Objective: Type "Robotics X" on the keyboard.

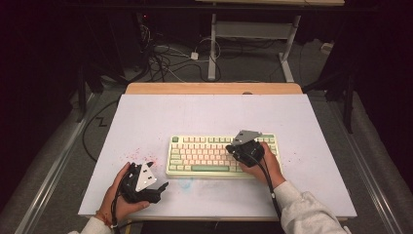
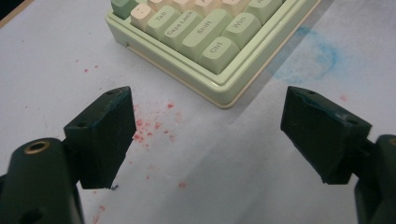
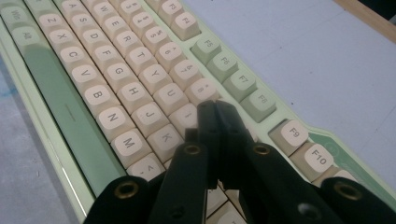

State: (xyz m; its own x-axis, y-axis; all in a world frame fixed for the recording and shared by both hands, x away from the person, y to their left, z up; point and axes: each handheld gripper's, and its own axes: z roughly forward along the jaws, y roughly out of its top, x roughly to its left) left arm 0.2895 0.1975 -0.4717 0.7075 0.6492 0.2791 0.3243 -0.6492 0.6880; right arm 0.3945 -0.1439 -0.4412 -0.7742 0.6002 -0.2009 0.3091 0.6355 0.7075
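Closed hand-held gripper (image 3: 215, 109) over keyboard (image 3: 107, 93) keys.

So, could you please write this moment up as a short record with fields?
surface: white table top with red specks and a blue smudge
keyboard: green and cream, lying flat near the middle
right gripper: jaws shut, tips down over the keys near I and O; contact cannot be told
left gripper: jaws open, nothing between them, over the table top beside the keyboard's Ctrl corner
floor behind: cables
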